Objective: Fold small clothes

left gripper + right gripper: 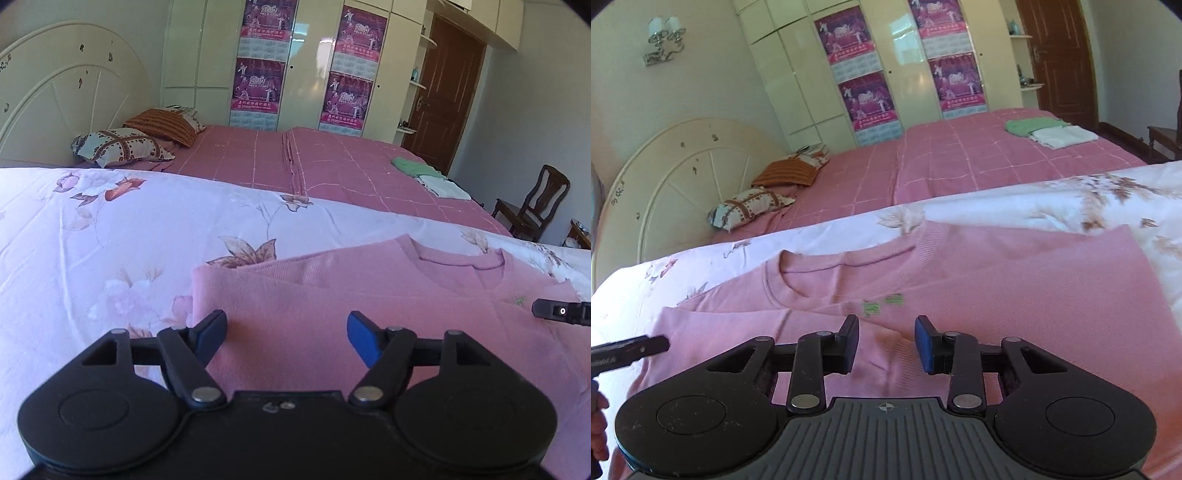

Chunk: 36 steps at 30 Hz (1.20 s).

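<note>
A pink sweater [369,306] lies flat on the floral sheet [110,229], neckline away from me, with both sleeves folded in over the body. It also shows in the right wrist view [997,280], with a small green mark [882,303] on the chest. My left gripper [287,334] is open and empty, just above the sweater's left part. My right gripper [886,341] is open and empty above the sweater's middle, below the collar. The right gripper's tip [561,312] shows at the right edge of the left wrist view. The left gripper's tip [631,349] shows at the left edge of the right wrist view.
Beyond the floral sheet lies a pink checked bedspread [332,162] with pillows [122,146] by the white headboard [66,96]. Folded green [1028,124] and white [1063,136] clothes sit at its far side. A wooden chair [532,206] and a door [443,92] stand to the right.
</note>
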Each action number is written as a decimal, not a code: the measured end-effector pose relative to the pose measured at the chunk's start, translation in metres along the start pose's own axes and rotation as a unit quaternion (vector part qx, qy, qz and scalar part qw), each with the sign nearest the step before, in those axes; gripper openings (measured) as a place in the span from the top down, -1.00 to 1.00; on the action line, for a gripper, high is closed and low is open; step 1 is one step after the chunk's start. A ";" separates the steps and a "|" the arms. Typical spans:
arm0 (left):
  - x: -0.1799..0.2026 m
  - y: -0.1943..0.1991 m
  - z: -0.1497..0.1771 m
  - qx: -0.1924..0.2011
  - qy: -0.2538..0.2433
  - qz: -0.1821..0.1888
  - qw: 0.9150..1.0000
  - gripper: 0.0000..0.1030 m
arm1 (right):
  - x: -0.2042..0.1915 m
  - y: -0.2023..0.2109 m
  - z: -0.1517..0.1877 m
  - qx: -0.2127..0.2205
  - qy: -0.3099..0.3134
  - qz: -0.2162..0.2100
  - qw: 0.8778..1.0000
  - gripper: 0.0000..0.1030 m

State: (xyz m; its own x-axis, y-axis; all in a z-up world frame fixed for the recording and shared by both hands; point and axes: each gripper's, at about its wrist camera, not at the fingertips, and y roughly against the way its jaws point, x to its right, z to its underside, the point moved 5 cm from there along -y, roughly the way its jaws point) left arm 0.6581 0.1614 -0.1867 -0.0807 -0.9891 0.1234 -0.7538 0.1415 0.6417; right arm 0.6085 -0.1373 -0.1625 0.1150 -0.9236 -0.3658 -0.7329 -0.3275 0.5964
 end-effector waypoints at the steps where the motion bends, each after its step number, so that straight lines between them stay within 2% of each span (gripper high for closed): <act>1: -0.002 -0.009 -0.001 -0.008 0.001 -0.003 1.000 -0.40 | -0.007 -0.006 -0.002 -0.001 0.007 -0.006 1.000 0.33; 4: -0.001 -0.023 0.002 -0.019 -0.028 -0.002 0.999 -0.60 | -0.026 -0.025 -0.003 -0.006 0.032 -0.009 0.999 0.33; 6: 0.005 -0.021 0.005 -0.020 -0.065 -0.013 0.998 -0.61 | -0.031 -0.039 0.000 -0.020 0.046 0.006 0.999 0.33; 8: 0.005 -0.011 0.002 -0.031 -0.049 -0.032 0.998 -0.51 | -0.025 -0.046 0.003 -0.023 0.048 0.031 0.998 0.34; 9: 0.010 -0.001 -0.001 -0.025 -0.036 -0.028 0.999 -0.40 | -0.022 -0.044 0.003 -0.024 0.042 0.032 0.998 0.34; 11: 0.034 0.014 -0.004 -0.001 -0.036 0.017 0.999 -0.56 | -0.024 -0.034 0.000 -0.014 0.039 0.028 0.999 0.33; 12: 0.048 0.015 -0.003 0.001 -0.042 0.026 0.999 -0.63 | -0.030 -0.031 0.000 -0.006 0.043 0.016 0.999 0.33; 14: 0.077 0.009 0.005 -0.009 -0.057 0.052 0.997 -0.64 | -0.045 -0.033 0.002 -0.015 0.044 -0.016 0.999 0.33; 17: 0.096 -0.001 0.027 -0.025 -0.073 0.051 0.996 -0.63 | -0.059 -0.043 0.012 -0.046 0.046 -0.034 0.997 0.33; 20: 0.077 0.012 0.042 -0.005 -0.083 0.018 0.996 -0.63 | -0.051 -0.038 0.017 -0.054 0.065 -0.030 0.996 0.33; 23: 0.036 0.032 0.055 0.009 -0.063 -0.024 0.998 -0.63 | -0.015 -0.013 0.020 -0.050 0.084 0.013 0.995 0.36; 26: 0.010 0.038 0.058 0.010 -0.022 -0.018 1.000 -0.63 | 0.011 0.005 0.023 -0.049 0.075 0.007 0.996 0.45; 28: 0.014 0.043 0.051 0.008 -0.015 -0.025 1.000 -0.60 | 0.009 0.009 0.023 -0.045 0.072 0.011 0.996 0.45; 31: 0.031 0.064 0.048 0.027 -0.018 0.003 0.999 -0.64 | -0.002 0.024 0.021 -0.026 0.044 0.003 0.999 0.44; 36: 0.056 0.074 0.066 0.020 -0.048 0.007 0.999 -0.66 | -0.019 0.051 0.048 -0.031 0.064 -0.011 0.997 0.44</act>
State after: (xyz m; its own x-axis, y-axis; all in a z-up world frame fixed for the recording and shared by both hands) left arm 0.5545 0.1136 -0.1820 -0.1526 -0.9866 0.0578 -0.7779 0.1559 0.6087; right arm 0.5369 -0.1270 -0.1593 0.2184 -0.9323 -0.2883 -0.6864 -0.3567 0.6337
